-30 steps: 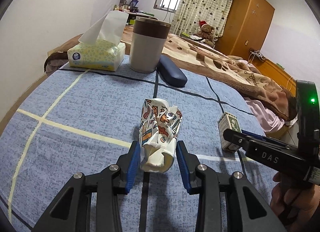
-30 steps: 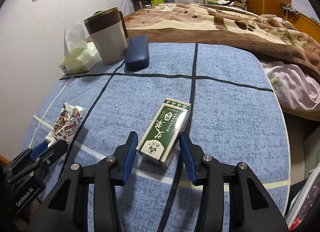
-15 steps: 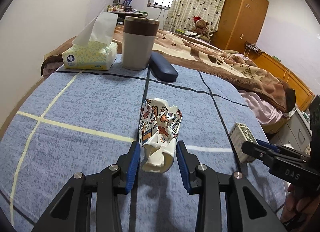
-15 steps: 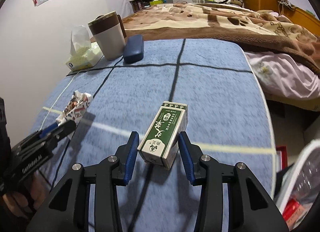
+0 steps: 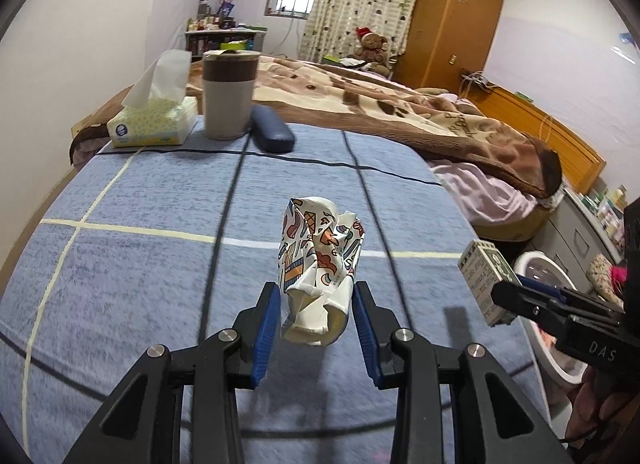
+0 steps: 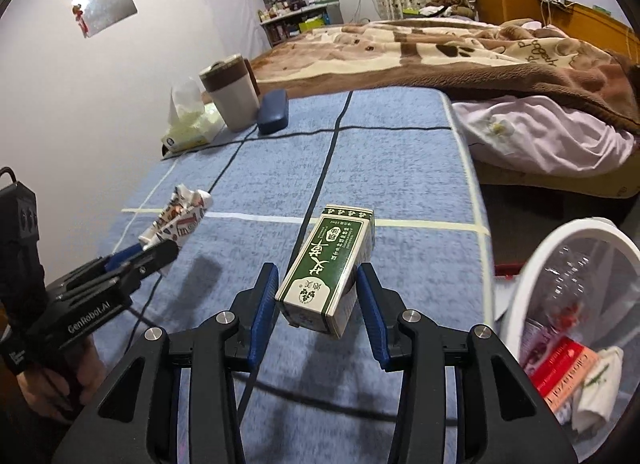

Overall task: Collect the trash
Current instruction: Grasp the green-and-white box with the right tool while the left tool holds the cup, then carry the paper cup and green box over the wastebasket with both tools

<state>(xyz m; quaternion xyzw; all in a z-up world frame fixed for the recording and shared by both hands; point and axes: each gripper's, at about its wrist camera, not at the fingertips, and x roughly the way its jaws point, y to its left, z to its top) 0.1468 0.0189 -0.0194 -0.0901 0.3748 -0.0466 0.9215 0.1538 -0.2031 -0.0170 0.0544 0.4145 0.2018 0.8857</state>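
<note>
left gripper clamps crumpled printed paper cup | right gripper grips green-white carton, both lifted

Blue plaid cloth, green-white box, cartoon-print white cup

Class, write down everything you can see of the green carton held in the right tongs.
The green carton is a small rectangular box, apparently card, with a dark green face, white characters, a round white emblem and pale sides. It looks intact, not crushed. It tilts with its far end raised, gripped on both long sides by the blue pads of the right tongs, clear of the blue bedcover. Nothing else touches it.
</note>
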